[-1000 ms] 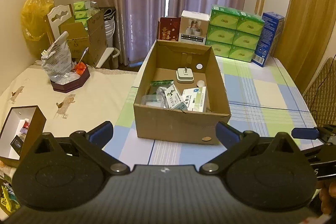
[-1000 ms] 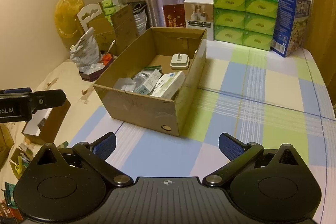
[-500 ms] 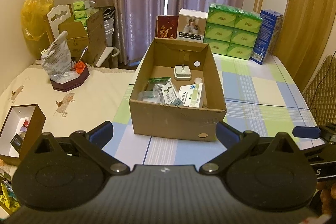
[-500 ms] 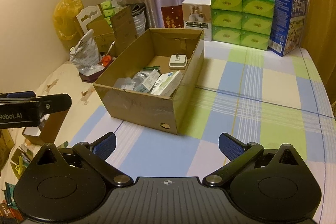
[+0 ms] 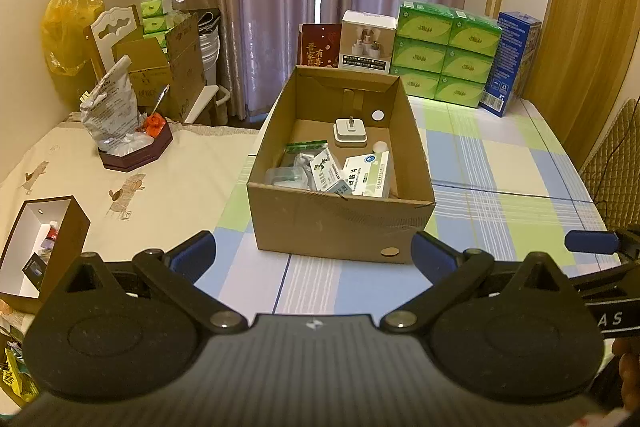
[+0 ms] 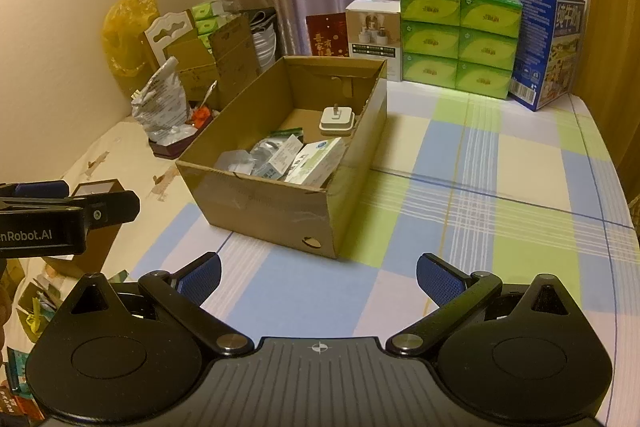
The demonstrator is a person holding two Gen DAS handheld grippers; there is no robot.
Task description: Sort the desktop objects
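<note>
**Both grippers spread and empty, short of the cardboard box**

The cardboard box (image 5: 340,223) stands open-topped on the checked tablecloth (image 5: 500,163) and serves as reference for all positions below.

Inside the box, at the near end: a white-and-green medicine carton (image 5: 370,175) leaning against the right wall, a smaller white-and-green packet (image 5: 325,169) just left of it, a silver foil sachet (image 5: 301,159) and a clear plastic piece (image 5: 285,177) further left. A green-topped bag (image 5: 306,146) lies behind these. Toward the far end, a white charger plug (image 5: 350,131) sits on the box floor, prongs up.

Behind the box: a red card (image 5: 319,45), a white product box (image 5: 366,41), stacked green tissue packs (image 5: 446,53) and a blue carton (image 5: 514,61).

Left of the box, on the cream cloth: a dark hexagonal tray (image 5: 136,149) holding a crumpled silver bag (image 5: 108,111); nearer, an open brown gift box (image 5: 44,247).

Left gripper (image 5: 313,251): fingers spread wide, nothing between them, held in front of the box's near wall, clear of it.

Right gripper (image 6: 318,273): fingers likewise spread wide, holding nothing, in front of the box's near right corner, not touching.
</note>
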